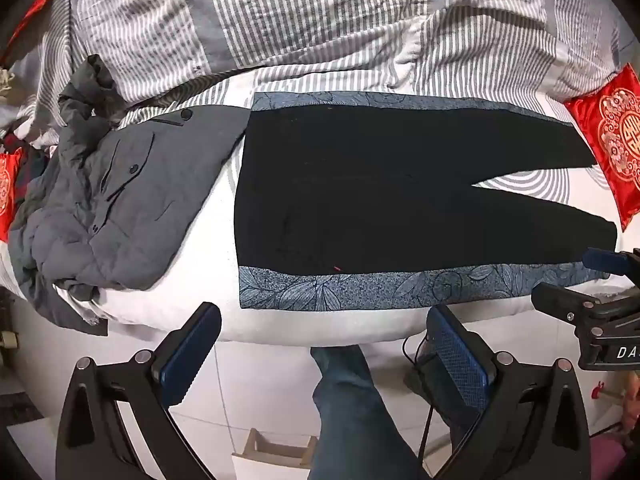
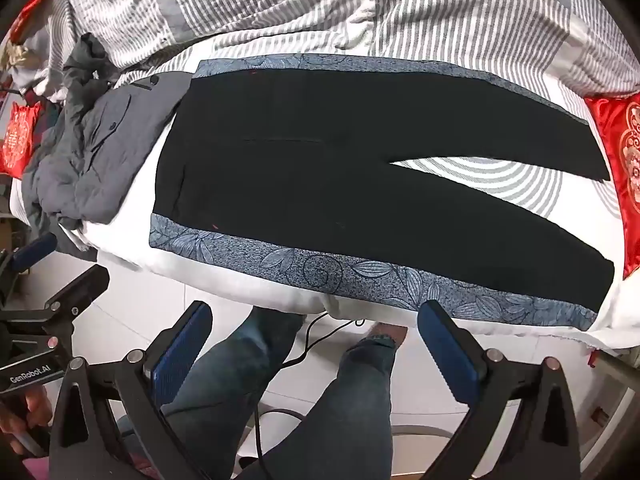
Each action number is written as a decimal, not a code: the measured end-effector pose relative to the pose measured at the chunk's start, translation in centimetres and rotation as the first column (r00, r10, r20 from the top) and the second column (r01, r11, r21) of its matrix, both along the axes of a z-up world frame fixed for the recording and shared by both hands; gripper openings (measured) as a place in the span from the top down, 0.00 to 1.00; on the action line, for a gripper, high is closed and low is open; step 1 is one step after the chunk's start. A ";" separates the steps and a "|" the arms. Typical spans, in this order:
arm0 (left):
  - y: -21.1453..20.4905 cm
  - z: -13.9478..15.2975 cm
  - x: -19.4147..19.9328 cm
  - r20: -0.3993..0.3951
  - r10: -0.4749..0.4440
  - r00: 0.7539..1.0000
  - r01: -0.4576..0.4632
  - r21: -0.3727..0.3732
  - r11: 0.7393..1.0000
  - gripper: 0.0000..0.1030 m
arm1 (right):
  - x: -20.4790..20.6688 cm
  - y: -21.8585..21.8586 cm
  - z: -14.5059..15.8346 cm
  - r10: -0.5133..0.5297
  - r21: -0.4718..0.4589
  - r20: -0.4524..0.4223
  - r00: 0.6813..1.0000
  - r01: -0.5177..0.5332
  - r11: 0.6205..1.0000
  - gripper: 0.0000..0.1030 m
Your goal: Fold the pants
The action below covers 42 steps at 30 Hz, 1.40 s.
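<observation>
Both grippers held over the floor just off the bed's near edge, pointing down, nothing between their fingers. Left gripper (image 1: 324,344): jaws wide, blue pads (image 1: 188,354) well apart, a jeans leg (image 1: 348,408) and pale tile floor (image 1: 256,392) showing between them. Right gripper (image 2: 314,338): jaws wide too, both jeans legs and a black cable (image 2: 316,334) on the floor below it. Each gripper shows at the side of the other's view; a hand (image 2: 24,420) holds the left one at the lower left of the right wrist view. Bed (image 1: 304,324): white rounded near edge, apart from both grippers. On it, along the near edge, a blue leaf-print cloth (image 1: 360,286) spread flat. Pants (image 1: 360,188), black, lie flat and unfolded on that cloth, waist toward the bed's left, the two legs splayed toward the right end with a wedge of ring-patterned sheet (image 1: 524,186) showing between them. The cloth's blue border shows along the pants' near and far sides. Left of the waist, touching or overlapping the cloth's left edge, a crumpled grey jacket (image 1: 104,208) reaching the bed's near left edge. Red embroidered cushion (image 1: 616,144) at the right end, just past the leg hems; another red one (image 1: 6,188) at the far left. Farthest back, a grey-and-white striped quilt (image 1: 320,20) bunched along the bed's far side.
</observation>
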<state>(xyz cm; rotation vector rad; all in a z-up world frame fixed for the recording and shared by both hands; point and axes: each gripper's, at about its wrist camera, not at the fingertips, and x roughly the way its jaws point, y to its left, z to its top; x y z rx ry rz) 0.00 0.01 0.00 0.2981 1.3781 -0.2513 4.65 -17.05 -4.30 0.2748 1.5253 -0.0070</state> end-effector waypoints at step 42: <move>-1.3 1.1 -0.6 0.037 0.022 0.999 -0.024 0.048 0.999 0.00 | -0.2 -2.1 0.7 -0.004 0.008 0.081 0.997 0.004 1.000 0.00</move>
